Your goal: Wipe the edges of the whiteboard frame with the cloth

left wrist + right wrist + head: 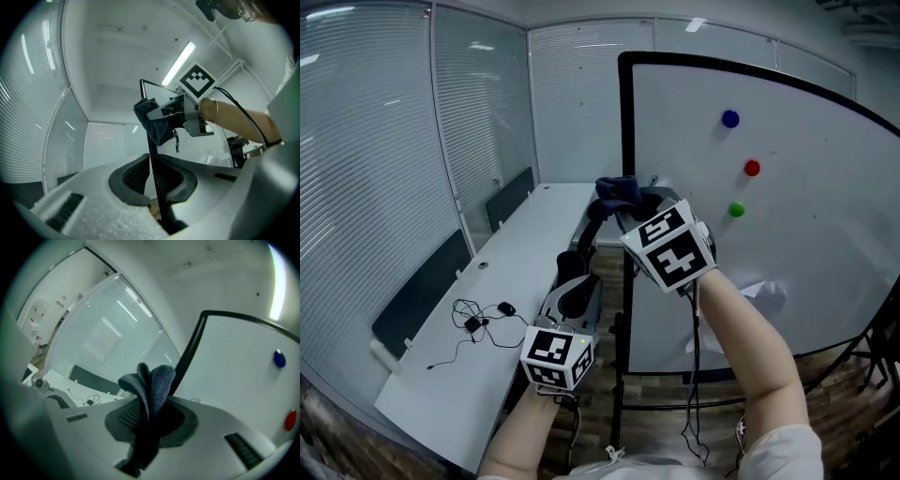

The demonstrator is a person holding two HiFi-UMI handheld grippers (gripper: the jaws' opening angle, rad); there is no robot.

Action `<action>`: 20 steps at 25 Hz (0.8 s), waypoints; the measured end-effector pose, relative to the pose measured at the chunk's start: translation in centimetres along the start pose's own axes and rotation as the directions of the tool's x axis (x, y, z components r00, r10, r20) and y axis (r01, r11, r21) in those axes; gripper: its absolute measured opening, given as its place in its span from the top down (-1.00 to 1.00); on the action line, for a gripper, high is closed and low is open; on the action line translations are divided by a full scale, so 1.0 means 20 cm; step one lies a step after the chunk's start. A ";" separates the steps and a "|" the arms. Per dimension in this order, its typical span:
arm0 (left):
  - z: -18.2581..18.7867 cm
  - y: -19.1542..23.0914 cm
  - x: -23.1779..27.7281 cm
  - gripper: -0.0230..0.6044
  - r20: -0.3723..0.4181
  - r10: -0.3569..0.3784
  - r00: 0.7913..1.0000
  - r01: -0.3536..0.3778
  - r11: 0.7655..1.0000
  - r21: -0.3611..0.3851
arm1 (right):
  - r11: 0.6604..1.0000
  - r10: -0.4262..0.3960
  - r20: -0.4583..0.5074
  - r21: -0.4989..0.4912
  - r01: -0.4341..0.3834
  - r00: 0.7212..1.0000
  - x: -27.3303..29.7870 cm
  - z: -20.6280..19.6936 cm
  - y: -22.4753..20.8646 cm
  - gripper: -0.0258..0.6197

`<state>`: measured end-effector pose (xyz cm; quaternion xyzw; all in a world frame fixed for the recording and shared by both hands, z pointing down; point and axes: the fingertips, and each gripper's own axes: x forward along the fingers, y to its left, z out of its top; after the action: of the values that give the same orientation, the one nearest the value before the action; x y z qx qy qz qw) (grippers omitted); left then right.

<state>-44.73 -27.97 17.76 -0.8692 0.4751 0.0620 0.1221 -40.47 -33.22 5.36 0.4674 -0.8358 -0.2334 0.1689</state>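
Two grippers meet the whiteboard frame (625, 122), a thin black bar round a smooth white board: the right gripper (630, 208) pinches a folded, nubbly dark-blue cloth (617, 190) against its left edge, while the left gripper (578, 272), lower down, is clamped on the same bar, each bearing a cube of black-and-white squares.

The left gripper (578, 286) and the right gripper (623, 202) have pale grey, rounded bodies with black ribbed pads (127, 416) lining the jaws. Behind each sits a white cube (555, 354) printed with black square markers. A black cable (695, 375) trails from behind the right gripper. The person wears a white top (778, 448) and a thin bangle (216, 110).
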 end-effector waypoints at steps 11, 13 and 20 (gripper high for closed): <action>0.23 -0.04 0.07 0.82 0.054 -0.030 0.998 0.027 0.999 0.044 | 0.992 -0.118 0.094 -0.033 0.121 0.989 -0.05 0.32 -0.24 0.72; 0.27 -0.05 0.10 0.82 0.058 -0.039 0.998 0.036 0.998 0.055 | 0.989 -0.135 0.105 -0.040 0.140 0.985 -0.06 0.36 -0.28 0.72; 0.34 -0.06 0.13 0.82 0.059 -0.061 0.996 0.058 0.997 0.053 | 0.982 -0.179 0.150 -0.032 0.186 0.972 -0.08 0.52 -0.41 0.72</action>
<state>-42.15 -27.62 10.80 -0.8773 0.4466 0.0725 0.1603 -39.08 -33.19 -7.99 0.5200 -0.7939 -0.3004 0.0956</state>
